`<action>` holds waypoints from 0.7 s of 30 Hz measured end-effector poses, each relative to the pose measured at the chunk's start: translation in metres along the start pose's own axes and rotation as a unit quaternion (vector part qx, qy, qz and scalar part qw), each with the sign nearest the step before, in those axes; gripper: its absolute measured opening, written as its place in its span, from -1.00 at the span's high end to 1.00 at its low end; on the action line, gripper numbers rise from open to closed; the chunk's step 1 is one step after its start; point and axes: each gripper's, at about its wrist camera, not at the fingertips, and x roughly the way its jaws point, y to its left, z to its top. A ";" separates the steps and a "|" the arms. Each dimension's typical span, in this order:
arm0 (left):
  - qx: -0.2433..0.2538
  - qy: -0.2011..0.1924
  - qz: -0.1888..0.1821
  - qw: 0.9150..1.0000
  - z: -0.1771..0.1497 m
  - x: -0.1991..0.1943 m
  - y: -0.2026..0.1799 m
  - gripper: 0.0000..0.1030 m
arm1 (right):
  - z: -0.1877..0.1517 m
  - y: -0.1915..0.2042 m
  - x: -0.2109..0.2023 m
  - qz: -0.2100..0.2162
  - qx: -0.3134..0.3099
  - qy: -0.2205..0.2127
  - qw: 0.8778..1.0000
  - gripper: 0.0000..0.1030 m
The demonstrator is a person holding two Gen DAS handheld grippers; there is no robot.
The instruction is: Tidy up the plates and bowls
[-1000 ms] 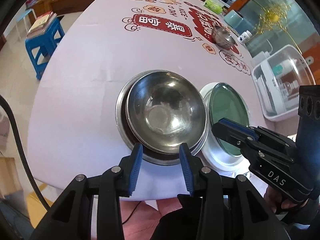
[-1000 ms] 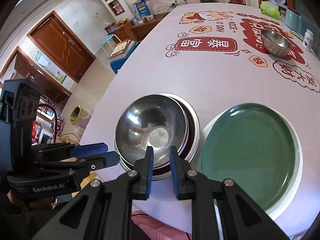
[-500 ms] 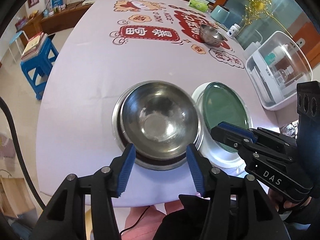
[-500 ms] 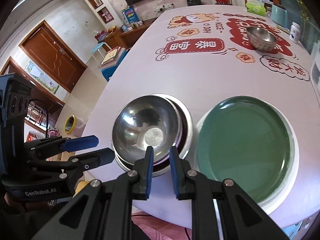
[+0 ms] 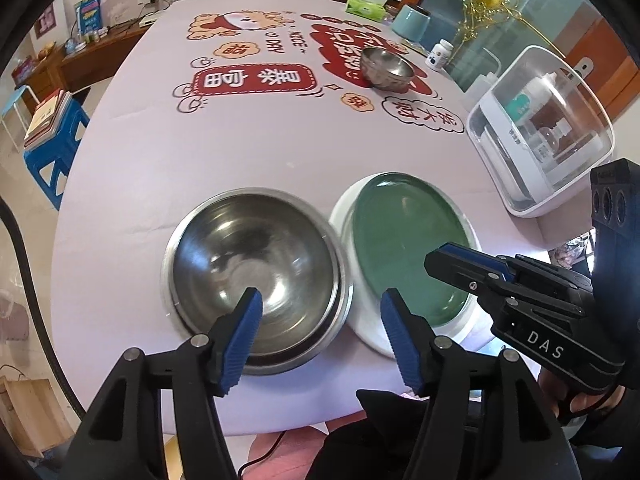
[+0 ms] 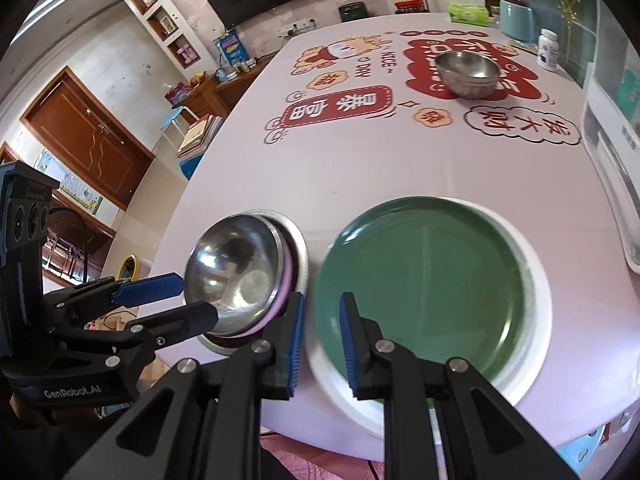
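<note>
A steel bowl [image 5: 256, 272] [image 6: 236, 276] sits nested on a pink-rimmed dish and a steel plate near the table's front edge. Right beside it a green plate [image 5: 404, 248] [image 6: 424, 292] lies on a white plate [image 5: 372, 336] [image 6: 536, 320]. Far back, a small steel bowl [image 5: 386, 67] [image 6: 468, 72] stands on the red print. My left gripper [image 5: 322, 336] [image 6: 160, 300] hovers over the big bowl's near rim, its jaws opening and gripping nothing. My right gripper [image 6: 322, 344] [image 5: 480, 276] hangs over the near-left edge of the green plate, all but shut, with nothing between its pads.
A white appliance with a clear lid [image 5: 540, 132] stands at the table's right edge. A pill bottle [image 5: 440, 54], a teal container [image 5: 412, 20] and a green tissue pack [image 5: 366, 4] line the far right. A blue stool with books [image 5: 52, 132] stands on the floor at left.
The left jaws have spread much wider. Both grippers have drawn back from the dishes, so more of the table shows. The right jaws kept their narrow gap.
</note>
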 end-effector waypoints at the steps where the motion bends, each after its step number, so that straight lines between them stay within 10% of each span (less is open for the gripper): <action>1: 0.001 0.000 -0.001 1.000 0.002 0.001 -0.003 -0.18 | 0.001 -0.004 -0.001 0.000 0.001 0.000 1.000 0.65; 21: -0.005 -0.008 -0.004 1.000 0.044 0.041 -0.074 -0.38 | 0.027 -0.094 -0.029 -0.022 0.008 -0.009 1.000 0.17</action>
